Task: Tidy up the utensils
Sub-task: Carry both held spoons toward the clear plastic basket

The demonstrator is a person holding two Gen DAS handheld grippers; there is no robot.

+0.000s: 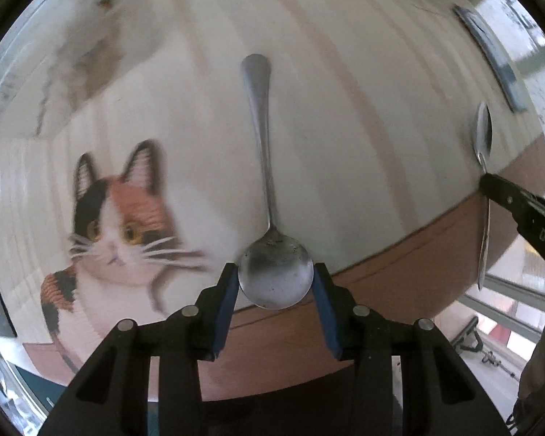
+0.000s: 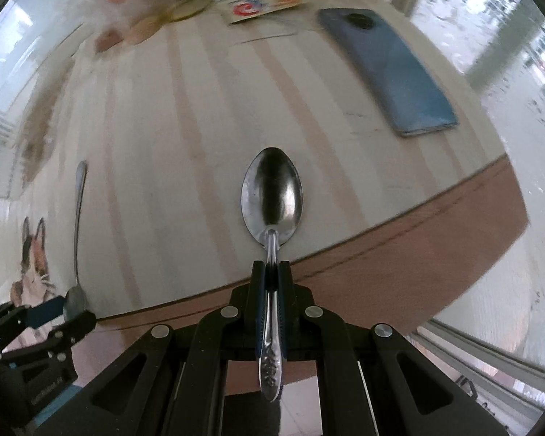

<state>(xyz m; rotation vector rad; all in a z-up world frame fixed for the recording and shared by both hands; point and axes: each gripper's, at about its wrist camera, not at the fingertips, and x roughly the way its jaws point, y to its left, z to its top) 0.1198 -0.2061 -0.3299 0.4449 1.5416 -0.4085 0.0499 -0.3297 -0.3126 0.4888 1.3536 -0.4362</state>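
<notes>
Clamping the neck of the oval spoon, the right gripper has its two fingers closed together on the handle just behind the bowl. The bowl projects toward 12 o'clock over the striped tablecloth, and the patterned handle end runs back toward 6 o'clock between the finger linkages.

The left gripper has its blue pads bracketing the bowl of the round spoon at 9 and 3 o'clock. The pads appear to touch the bowl rim on both sides; firm clamping cannot be confirmed, but contact is judged present. The handle of this spoon extends toward 12 o'clock and lies on the tablecloth beside the printed cat, which sits at 9 o'clock.

Task status, as a judgement: both spoons are in the grippers near the table edge, lying roughly parallel but bowl ends opposed and well apart. No holder or tray is visible, so the destination cannot be determined. Grouping or alignment is not yet done.

Pose: both grippers are held low over the near table edge, pointing across the table, with the right gripper at 3 o'clock in the left view. A blue phone lies at 1 o'clock, clear of both spoons.
</notes>
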